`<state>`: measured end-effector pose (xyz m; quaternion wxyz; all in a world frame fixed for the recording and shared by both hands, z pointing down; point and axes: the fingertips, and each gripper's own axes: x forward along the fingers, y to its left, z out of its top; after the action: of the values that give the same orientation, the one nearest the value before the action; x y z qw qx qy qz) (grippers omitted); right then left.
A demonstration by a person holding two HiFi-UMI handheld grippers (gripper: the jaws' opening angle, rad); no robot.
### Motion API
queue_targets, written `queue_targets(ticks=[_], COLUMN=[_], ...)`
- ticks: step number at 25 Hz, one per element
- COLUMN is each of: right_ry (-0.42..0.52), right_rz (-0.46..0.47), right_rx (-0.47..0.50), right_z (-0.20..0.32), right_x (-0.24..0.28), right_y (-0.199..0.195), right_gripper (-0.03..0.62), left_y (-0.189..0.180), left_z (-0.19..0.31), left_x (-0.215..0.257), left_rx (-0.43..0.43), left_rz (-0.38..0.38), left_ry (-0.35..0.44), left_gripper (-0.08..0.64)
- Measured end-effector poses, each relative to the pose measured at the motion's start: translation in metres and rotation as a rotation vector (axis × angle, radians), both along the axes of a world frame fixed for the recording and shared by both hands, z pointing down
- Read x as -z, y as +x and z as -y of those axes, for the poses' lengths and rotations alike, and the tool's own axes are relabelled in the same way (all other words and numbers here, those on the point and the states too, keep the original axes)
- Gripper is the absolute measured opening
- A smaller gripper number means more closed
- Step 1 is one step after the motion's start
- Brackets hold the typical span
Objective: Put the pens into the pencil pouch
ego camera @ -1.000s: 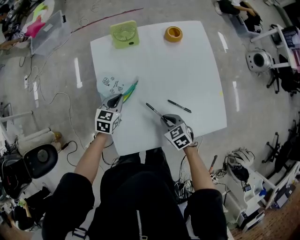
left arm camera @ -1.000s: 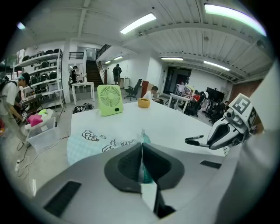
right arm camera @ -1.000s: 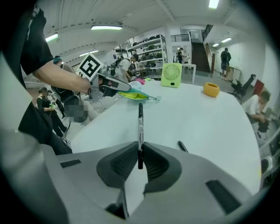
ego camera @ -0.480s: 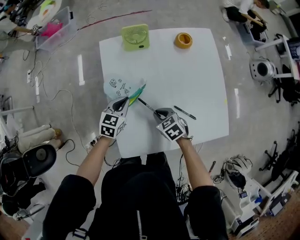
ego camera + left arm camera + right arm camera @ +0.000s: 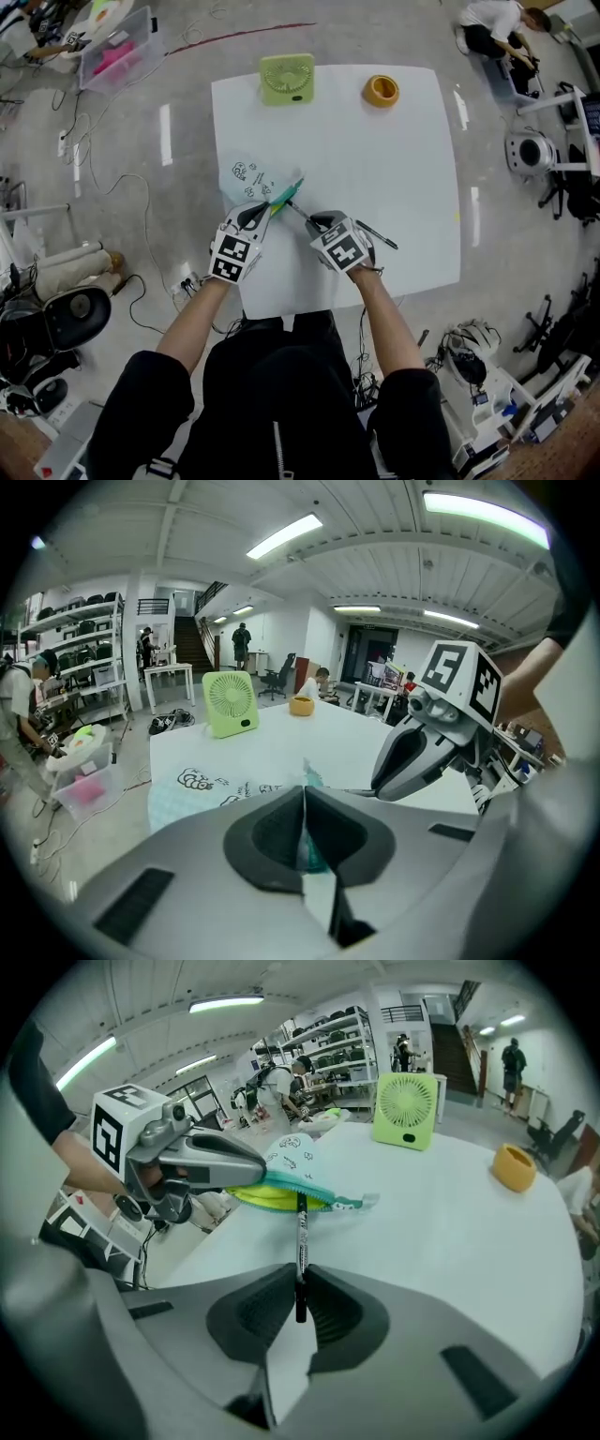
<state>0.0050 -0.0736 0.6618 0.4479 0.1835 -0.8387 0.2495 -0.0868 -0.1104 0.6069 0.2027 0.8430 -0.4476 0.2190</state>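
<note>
The head view alone takes in the whole white table (image 5: pixel 394 169). The pencil pouch (image 5: pixel 253 178), pale with small doodles, lies at the table's left edge, well apart from the green fan (image 5: pixel 287 78) and the yellow ring (image 5: pixel 381 90) at the far edge. A second pen (image 5: pixel 379 236) lies loose just right of the right gripper (image 5: pixel 314 222). That view is too small to show either grip, and the gripper views settle it. In the left gripper view the left gripper (image 5: pixel 303 829) has its jaws pressed together on a fold of the pouch's teal edge, with the doodled cloth spreading away to the left beyond them. In the right gripper view the right gripper's jaws stand only narrowly apart, clamped on the near end of a black pen (image 5: pixel 300 1241). The pen runs straight away from them to the pouch's mouth, where the teal zip edge is lifted off a yellow-green lining. Only this view shows that lining and the left gripper's tip holding the mouth up. Whether the pen's far tip is already inside the mouth or only at its rim cannot be told. In the head view the second pen's near end is hidden behind the right gripper's marker cube. The pinched fold mostly disappears between the left gripper's pads.
</note>
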Motion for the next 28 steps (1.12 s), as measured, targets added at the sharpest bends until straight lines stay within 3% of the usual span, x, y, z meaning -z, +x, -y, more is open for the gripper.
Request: queue_targets(ticks=[8, 14, 19, 23, 28], right_ry=[-0.047, -0.049, 0.01, 0.041, 0.081], right_rz=[0.027, 0.099, 0.126, 0.142, 0.127], right_rx=[0.001, -0.093, -0.112, -0.107, -0.115], right_z=[0.016, 0.036, 0.039, 0.034, 0.028], right_x=[-0.004, -0.005, -0.006, 0.0, 0.003], right_y=[-0.03, -0.05, -0.057, -0.054, -0.036], right_gripper=[0.049, 0.049, 0.052, 0.127, 0.126], left_y=[0.006, 0.005, 0.0, -0.003, -0.002], left_z=[-0.002, -0.001, 0.001, 0.004, 0.006], left_x=[0.0, 0.0, 0.002, 0.002, 0.003], left_rx=[-0.02, -0.007, 0.016, 0.019, 0.017], left_rz=[0.001, -0.038, -0.058, -0.06, -0.065], left_ry=[0.005, -0.001, -0.007, -0.007, -0.008], left_gripper=[0.026, 0.026, 0.026, 0.026, 0.026])
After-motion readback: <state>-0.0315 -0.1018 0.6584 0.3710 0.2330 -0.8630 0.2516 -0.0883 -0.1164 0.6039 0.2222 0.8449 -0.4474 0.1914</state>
